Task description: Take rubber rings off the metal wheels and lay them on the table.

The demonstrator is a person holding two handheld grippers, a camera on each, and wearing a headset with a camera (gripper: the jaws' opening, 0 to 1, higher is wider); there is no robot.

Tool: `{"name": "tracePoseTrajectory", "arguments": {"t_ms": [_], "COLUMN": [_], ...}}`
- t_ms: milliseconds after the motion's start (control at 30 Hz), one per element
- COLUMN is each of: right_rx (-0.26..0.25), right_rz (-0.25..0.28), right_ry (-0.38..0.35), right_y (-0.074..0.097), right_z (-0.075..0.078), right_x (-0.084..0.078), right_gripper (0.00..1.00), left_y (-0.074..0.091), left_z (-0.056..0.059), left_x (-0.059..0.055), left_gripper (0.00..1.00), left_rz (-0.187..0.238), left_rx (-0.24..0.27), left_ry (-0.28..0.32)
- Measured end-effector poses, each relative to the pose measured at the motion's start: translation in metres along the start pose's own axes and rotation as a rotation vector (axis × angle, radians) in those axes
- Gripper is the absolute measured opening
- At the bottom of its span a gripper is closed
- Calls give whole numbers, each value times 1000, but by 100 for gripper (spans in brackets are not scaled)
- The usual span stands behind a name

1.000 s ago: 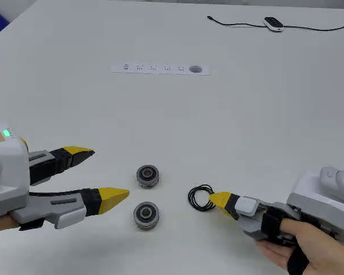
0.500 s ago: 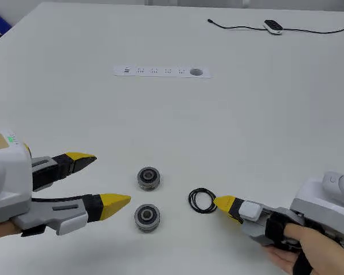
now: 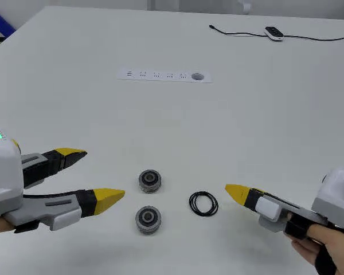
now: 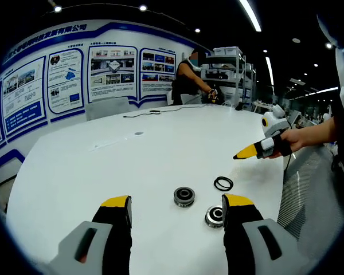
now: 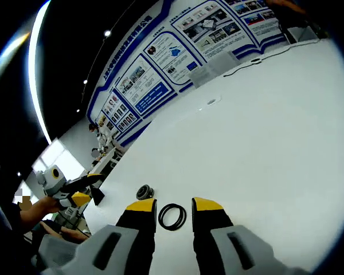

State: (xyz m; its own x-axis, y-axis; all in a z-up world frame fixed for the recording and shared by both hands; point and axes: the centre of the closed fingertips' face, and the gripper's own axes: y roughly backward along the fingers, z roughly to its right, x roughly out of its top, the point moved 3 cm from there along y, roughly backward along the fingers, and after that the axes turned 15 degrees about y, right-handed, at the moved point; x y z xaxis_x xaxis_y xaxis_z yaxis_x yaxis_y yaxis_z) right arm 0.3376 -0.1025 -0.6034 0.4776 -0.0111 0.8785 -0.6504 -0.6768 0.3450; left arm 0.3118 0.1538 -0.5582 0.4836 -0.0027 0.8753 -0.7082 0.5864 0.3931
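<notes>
The left tool [image 3: 96,173] is wide apart above the surface [image 3: 229,132]. Next come the far wheel [image 3: 150,180] and near wheel [image 3: 148,219], then the rings [image 3: 203,203] lying flat. The right tool [image 3: 238,193] looks like one tip from the head; its own view shows a small gap. Its tip was at the rings before; now it is just beside them.

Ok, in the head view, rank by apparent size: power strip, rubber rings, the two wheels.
1. power strip, longest.
2. rubber rings, slightly wider than either wheel.
3. near wheel and far wheel: alike, not ranked.
</notes>
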Motion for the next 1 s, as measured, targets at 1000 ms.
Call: {"name": "tracePoseTrajectory", "arguments": {"t_ms": [1000], "right_rx": [9], "right_rz": [-249], "right_ry": [690], "right_y": [28], "right_z": [-14], "right_x": [-32], "right_gripper": [61], "left_y": [21], "left_z": [19], "left_x": [-32], "left_gripper": [80], "left_rz": [37], "left_rx": [17], "left_ry": [60]}}
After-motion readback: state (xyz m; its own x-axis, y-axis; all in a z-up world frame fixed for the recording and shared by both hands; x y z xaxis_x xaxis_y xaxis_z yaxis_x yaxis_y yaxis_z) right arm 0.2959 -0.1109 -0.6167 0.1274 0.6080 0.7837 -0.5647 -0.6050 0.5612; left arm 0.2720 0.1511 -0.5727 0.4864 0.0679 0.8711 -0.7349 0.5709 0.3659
